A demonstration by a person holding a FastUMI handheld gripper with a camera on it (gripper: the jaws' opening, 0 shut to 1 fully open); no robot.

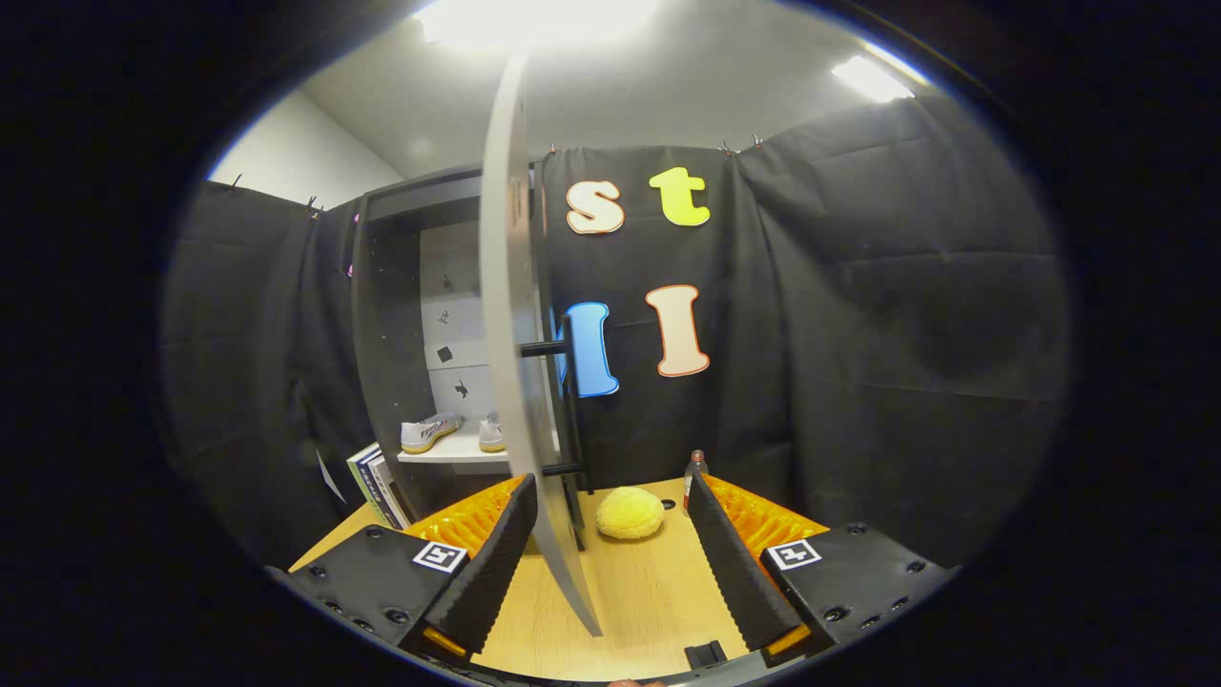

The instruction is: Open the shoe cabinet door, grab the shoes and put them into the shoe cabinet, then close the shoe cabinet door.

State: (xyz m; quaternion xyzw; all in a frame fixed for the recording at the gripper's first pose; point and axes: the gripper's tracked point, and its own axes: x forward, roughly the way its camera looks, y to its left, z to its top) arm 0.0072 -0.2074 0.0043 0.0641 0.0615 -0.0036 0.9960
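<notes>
Black cloth walls (906, 286), a wooden tabletop (649, 592), bright ceiling lights (534, 19) overhead.

I see a round yellow plush toy (630, 513) on the light wooden table (658, 601). A small bottle (694, 472) stands just beside it. Some books (377, 482) lean further away.

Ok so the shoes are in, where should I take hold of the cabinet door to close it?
Grip the black bar handle on the cabinet door. It stands off the door's outer face on posts, leaving room for a finger behind it. Come from the side facing the yellow plush. The gripper is open, with the door's edge between its fingers, so shift toward that side first.
</notes>
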